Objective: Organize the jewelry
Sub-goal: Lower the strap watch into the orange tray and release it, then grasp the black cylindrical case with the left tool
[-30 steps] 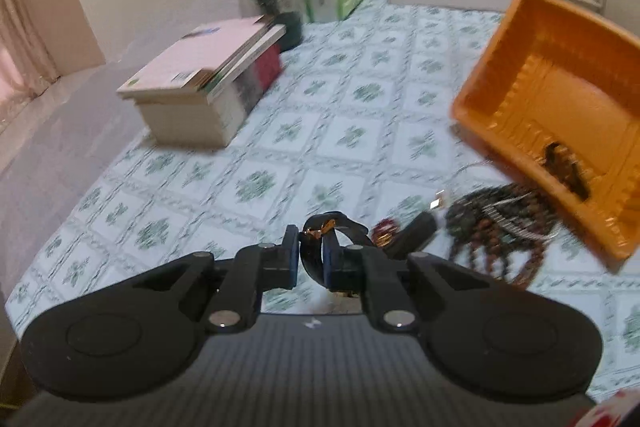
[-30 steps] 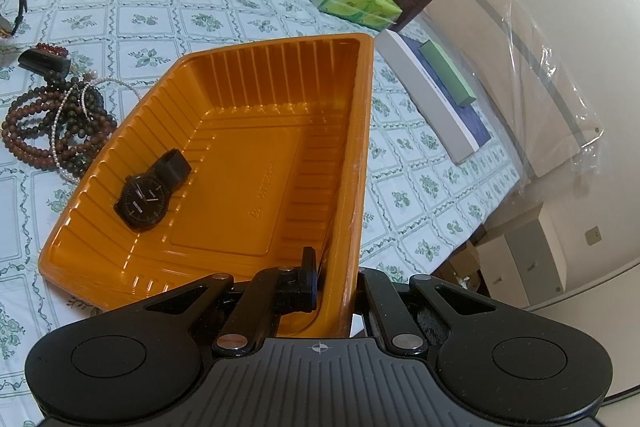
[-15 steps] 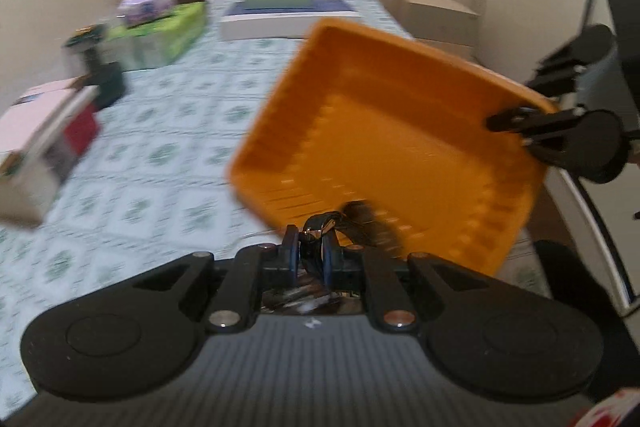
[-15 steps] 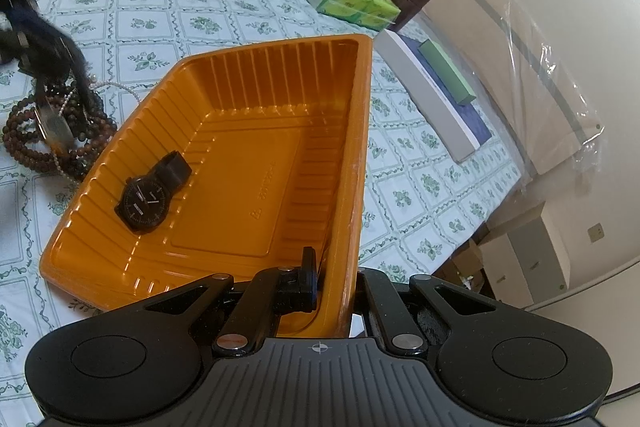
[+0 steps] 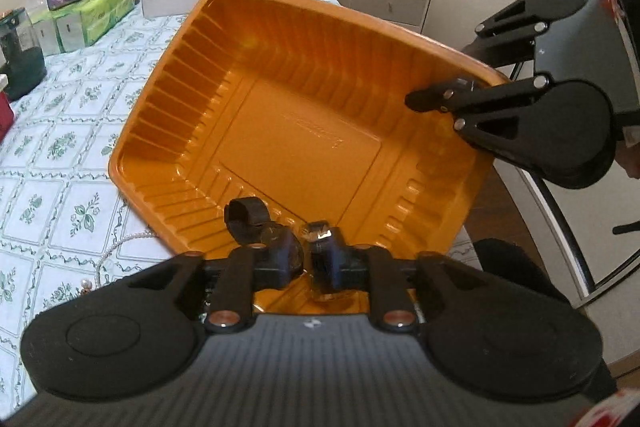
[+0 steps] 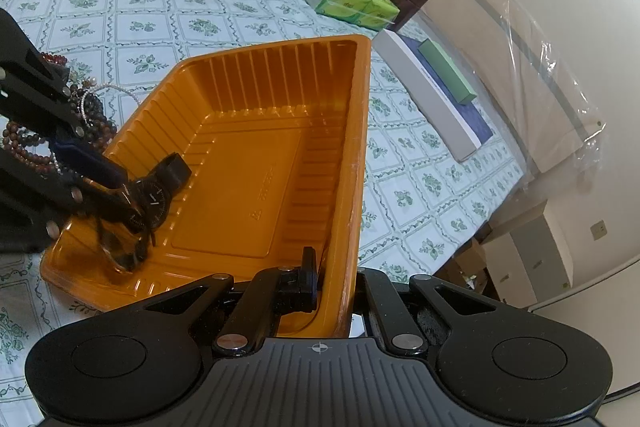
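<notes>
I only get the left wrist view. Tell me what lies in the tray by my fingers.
Observer: A black watch lies face up in the orange tray, against the left gripper.
Operator: Report what's outside the tray.
Observer: Several brown bead strands lie on the tablecloth beside the tray's wall.
Operator: Name anything under the fingers.
Observer: A blurred dark thing; I cannot tell what.

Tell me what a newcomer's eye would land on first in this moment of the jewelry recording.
The big orange tray dominates both views, tilted over the floral tablecloth, its near rim pinched by the right hand-held gripper. Next comes the left hand-held gripper, reaching into the tray's low end beside a black watch lying there. A heap of beaded bracelets waits just outside.
</notes>
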`<state>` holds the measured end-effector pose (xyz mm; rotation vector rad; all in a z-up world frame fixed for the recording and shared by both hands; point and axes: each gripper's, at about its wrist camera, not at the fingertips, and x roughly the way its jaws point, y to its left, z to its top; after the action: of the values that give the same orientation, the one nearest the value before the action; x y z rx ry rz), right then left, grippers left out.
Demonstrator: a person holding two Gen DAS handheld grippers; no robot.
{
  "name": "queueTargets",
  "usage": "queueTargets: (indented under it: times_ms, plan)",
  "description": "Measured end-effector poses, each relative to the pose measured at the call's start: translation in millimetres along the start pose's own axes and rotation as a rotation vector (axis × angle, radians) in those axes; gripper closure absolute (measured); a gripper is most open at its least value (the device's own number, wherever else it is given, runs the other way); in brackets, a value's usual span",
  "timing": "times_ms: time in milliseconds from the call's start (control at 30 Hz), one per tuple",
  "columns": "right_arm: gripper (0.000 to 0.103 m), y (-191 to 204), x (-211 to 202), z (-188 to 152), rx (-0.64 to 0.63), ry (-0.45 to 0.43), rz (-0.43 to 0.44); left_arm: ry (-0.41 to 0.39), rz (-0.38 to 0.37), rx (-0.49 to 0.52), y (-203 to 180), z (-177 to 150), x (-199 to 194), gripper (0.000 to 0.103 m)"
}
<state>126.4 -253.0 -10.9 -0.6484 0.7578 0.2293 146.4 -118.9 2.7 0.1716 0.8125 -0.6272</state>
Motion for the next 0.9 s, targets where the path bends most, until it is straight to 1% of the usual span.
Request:
queueTargets:
  times_ms: [33, 100, 200, 333, 433, 467, 600, 667, 767, 900]
  plan:
    - [0.099, 1, 0, 0, -0.003, -0.002, -0.007, -0.003, 0.011, 0.008, -1, 0, -1, 0.074]
    - [0.099, 1, 0, 0, -0.002, -0.002, -0.006, -0.015, 0.038, 0.014, 1, -2, -7, 0.074]
    - [0.099, 1, 0, 0, -0.002, -0.003, -0.007, -0.038, 0.078, -0.014, 13, -6, -22, 0.073]
    - [0.099, 2, -1, 0, 0.0, -0.005, -0.006, -0.06, 0.154, -0.055, 33, -20, -44, 0.072]
    - [0.099, 2, -2, -1, -0.002, -0.006, -0.007, -0.064, 0.234, -0.112, 55, -38, -61, 0.069]
    - [0.099, 2, -2, -1, -0.001, -0.006, -0.007, -0.066, 0.26, -0.131, 62, -46, -68, 0.066]
    - [0.099, 1, -3, -3, 0.0, -0.007, -0.008, -0.041, 0.369, -0.218, 92, -83, -88, 0.066]
    - [0.099, 2, -2, -3, 0.001, -0.007, -0.01, -0.021, 0.404, -0.27, 107, -101, -96, 0.066]
    - [0.099, 2, -2, -4, 0.003, -0.002, -0.013, -0.005, 0.443, -0.311, 118, -120, -103, 0.066]
    - [0.099, 2, -2, -5, 0.003, -0.002, -0.014, 0.002, 0.471, -0.328, 126, -135, -104, 0.066]
